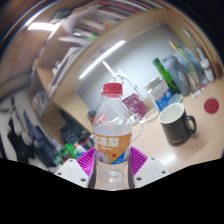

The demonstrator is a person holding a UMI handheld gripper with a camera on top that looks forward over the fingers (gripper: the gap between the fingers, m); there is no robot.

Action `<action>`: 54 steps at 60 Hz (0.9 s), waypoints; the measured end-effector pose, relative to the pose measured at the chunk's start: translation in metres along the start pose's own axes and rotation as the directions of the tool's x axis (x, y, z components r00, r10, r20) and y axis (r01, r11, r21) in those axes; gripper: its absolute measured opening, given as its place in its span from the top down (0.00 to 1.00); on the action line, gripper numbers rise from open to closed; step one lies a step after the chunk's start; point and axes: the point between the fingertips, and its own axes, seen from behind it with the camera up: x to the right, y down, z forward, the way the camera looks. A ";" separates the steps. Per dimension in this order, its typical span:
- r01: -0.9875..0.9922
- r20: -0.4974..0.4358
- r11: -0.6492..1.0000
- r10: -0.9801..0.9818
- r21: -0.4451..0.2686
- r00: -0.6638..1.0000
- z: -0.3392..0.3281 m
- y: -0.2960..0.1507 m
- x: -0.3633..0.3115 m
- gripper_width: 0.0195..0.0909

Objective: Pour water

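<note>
The tongs [112, 170] are pinching a clear plastic bottle [113, 135] low on its body, with a purple pad [90, 164] pressing in on either side. The bottle is standing roughly upright between the fingers, tilting only slightly, and its red cap [113, 90] is sitting closed on the neck. An orange label [110, 143] with pale lettering is wrapping around its middle, and the lower part is looking clear.

Beyond the bottle, a pale wooden surface [190, 118] is stretching away at a slant. A dark mug [176, 124] is standing on it, well apart from the bottle, with its handle pointing toward the near edge. A small red disc [211, 105] is lying past the mug. Toward the far edge, a cluster of bottles [178, 68], green and clear, is standing together, and a dark blue packet [163, 99] is sitting just in front of them.
</note>
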 end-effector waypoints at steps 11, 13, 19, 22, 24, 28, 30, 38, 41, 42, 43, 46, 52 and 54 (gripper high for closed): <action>-0.487 0.063 0.872 0.489 -0.052 0.870 0.016 -0.031 -0.001 0.64; -0.564 0.081 0.823 0.568 -0.065 0.819 0.019 -0.038 -0.002 0.65; -0.771 0.148 0.629 0.776 -0.100 0.614 0.023 -0.067 -0.011 0.65; -0.846 0.167 0.519 0.851 -0.119 0.499 0.020 -0.082 -0.016 0.65; -0.879 0.180 0.458 0.883 -0.132 0.433 0.022 -0.089 -0.016 0.65; -0.920 0.196 0.354 0.927 -0.170 0.320 0.023 -0.098 -0.017 0.64; -0.937 0.184 0.294 0.948 -0.189 0.260 0.023 -0.097 -0.016 0.65; -0.965 0.157 0.150 0.981 -0.214 0.118 0.026 -0.096 -0.006 0.65; -0.970 0.155 0.125 0.983 -0.210 0.093 0.026 -0.097 -0.001 0.65; -0.971 0.157 0.117 0.984 -0.210 0.085 0.026 -0.097 0.000 0.64; -0.971 0.157 0.109 0.985 -0.211 0.076 0.025 -0.097 0.002 0.64; -0.972 0.160 0.093 0.985 -0.216 0.059 0.024 -0.097 0.004 0.64; -0.970 0.147 0.100 0.987 -0.220 0.068 0.021 -0.095 0.004 0.65; -0.969 0.141 0.111 0.987 -0.219 0.081 0.021 -0.094 0.004 0.64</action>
